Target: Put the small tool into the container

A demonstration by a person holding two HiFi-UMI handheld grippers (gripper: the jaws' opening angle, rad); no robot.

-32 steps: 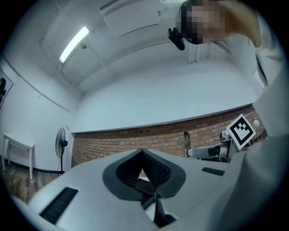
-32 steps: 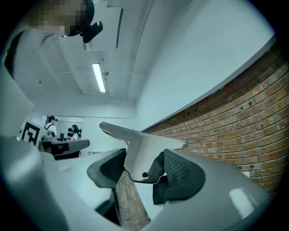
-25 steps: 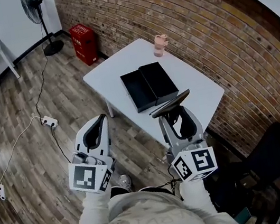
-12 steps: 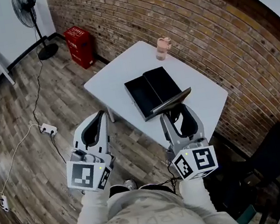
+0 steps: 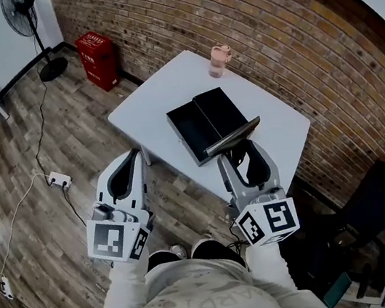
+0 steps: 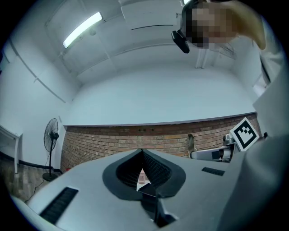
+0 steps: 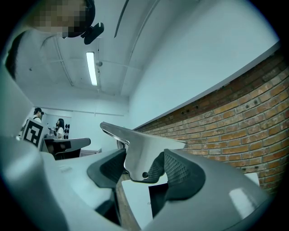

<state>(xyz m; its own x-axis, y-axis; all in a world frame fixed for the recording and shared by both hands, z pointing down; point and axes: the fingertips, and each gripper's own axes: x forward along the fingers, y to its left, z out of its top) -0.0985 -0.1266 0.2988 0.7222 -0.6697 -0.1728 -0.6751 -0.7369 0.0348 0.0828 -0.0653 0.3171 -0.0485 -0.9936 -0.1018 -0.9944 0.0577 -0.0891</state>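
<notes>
Flat silvery metal tool point(image 7: 145, 155) sits clamped between the pads of my right gripper point(image 5: 241, 152), its blade jutting crosswise past my fingertips. Just beyond those tips lies the open black rectangular container point(image 5: 205, 119) on the white table point(image 5: 159, 89). The tool is not in it yet, so I judge the carry, lowering and release all remain. My left gripper point(image 5: 131, 160) is pinched together on nothing. Print on the red box point(image 5: 96, 52) far off is too small to read.
</notes>
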